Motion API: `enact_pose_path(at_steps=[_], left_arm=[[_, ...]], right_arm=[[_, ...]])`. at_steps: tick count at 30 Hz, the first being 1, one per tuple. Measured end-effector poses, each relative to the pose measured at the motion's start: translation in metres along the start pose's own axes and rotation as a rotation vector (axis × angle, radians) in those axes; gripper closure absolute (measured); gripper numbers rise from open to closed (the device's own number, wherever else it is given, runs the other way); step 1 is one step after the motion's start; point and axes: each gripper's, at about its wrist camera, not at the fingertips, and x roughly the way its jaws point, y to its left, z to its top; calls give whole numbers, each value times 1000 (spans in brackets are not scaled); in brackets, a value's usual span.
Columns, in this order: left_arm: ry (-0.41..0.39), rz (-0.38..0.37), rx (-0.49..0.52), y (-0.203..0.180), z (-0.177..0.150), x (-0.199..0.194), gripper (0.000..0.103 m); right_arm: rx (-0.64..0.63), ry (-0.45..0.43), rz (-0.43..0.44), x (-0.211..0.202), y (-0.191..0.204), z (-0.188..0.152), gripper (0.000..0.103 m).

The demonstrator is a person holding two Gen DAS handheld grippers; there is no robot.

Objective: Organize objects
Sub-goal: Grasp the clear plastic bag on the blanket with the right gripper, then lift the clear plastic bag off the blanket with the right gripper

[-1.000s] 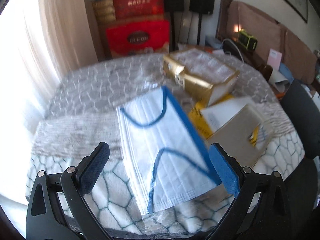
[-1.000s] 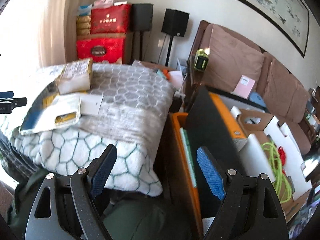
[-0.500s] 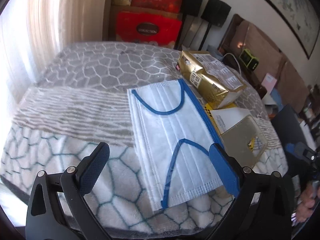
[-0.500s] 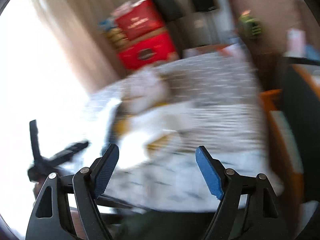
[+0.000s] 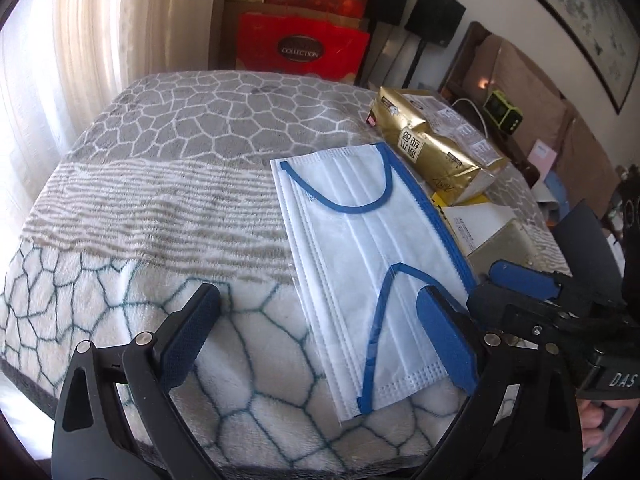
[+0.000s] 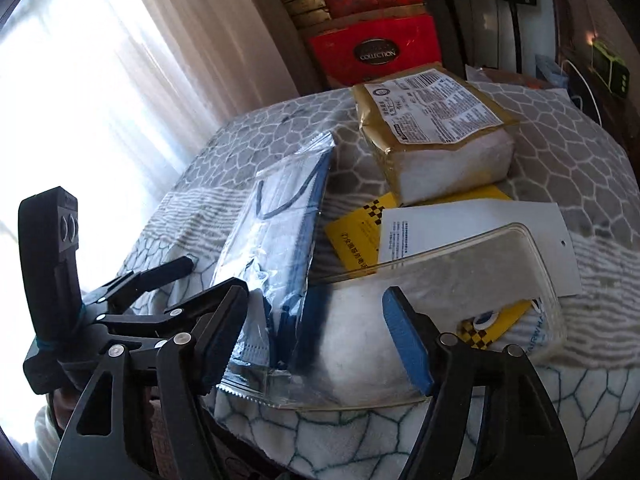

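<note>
Across the blanket-covered surface (image 5: 168, 208) a wide stretch of open room is seen on the window side, toward the curtain (image 5: 92, 40), while the task's things are crowded along the other side, near the front edge where the blanket drops away. Farthest back among them, a gold foil package (image 6: 432, 136) with a white printed label is laid flat, its near end overlapping a yellow card (image 6: 356, 240). Just beside it, a clear plastic blister pack (image 6: 452, 284) on a white backing card is found closer to the front edge. Alongside these, a sealed clear bag of white face masks (image 5: 368, 264) with blue ear loops and a blue edge strip is laid lengthwise, its near end reaching almost to the front edge. Both sets of jaws are spread wide and nothing is gripped by either. The left gripper (image 5: 320, 340) is held low over the blanket, with its right finger (image 5: 448, 344) lying over the near corner of the mask bag; contact cannot be judged. The right gripper (image 6: 316, 340) is held over the near end of the bag and the blister pack, with its left finger beside the left gripper's.
</note>
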Motion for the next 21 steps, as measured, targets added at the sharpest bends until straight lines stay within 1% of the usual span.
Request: enact_pose_path(at_steps=[1,2,4,5,6,7,9,11,15,18,21], left_arm=[[-1,2,4,0,0,0,5],[-1,4,6,-1,0,-1,5],[-2,11,14,-2,-1,0,5],[-3,15,21,-3,-1,0,5],[-2,19,30,-4,-2,0,5],[0,22,43,-5,-2,0,5],[4,24,63,-7,-3,-1,5],[7,20,58,-6,-3,-3,5],[3,1,32,-5,1,-9,5],[-13,-4,46,-7,5,-15,5],[-28,-20,60,-11,7,-22,5]], right_arm=[[-9,-2,-11,-1,0,-2,44],[-22,-4,-24,-1,1,-4,48],[-60,-11,-49,0,4,-9,66],[-71,-11,-54,1,4,-9,72],[-81,-8,-58,3,6,-11,87],[-87,-4,-59,3,6,-11,97],[-108,-17,-75,3,11,-12,100],[-112,-32,-91,0,13,-13,101],[-46,-106,-56,-20,7,-12,103],[12,-153,-44,-42,-6,-13,103],[72,-174,-36,-62,-24,-20,103]])
